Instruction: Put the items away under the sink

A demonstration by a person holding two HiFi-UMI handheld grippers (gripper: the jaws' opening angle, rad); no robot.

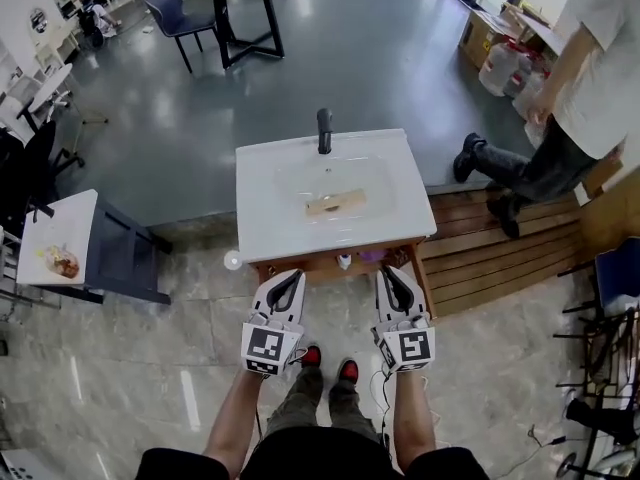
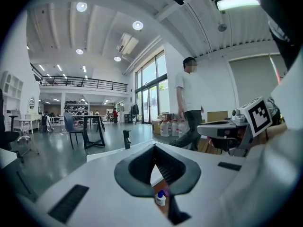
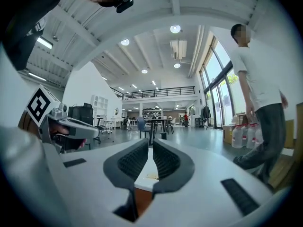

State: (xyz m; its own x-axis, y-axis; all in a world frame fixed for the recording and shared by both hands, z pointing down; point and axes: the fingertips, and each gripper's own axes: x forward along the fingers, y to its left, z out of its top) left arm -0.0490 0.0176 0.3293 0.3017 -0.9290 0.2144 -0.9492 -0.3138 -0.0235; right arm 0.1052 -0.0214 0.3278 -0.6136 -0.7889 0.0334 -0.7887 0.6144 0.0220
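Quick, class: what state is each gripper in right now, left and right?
Left gripper: closed, tips together, holding nothing.
Right gripper: closed but for a thin slit, holding nothing.

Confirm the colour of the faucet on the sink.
The faucet is black; it shows best in the head view.

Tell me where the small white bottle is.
Head view, centre: the small white bottle sits on the wooden shelf under the front edge of the sink, left of a purple item.
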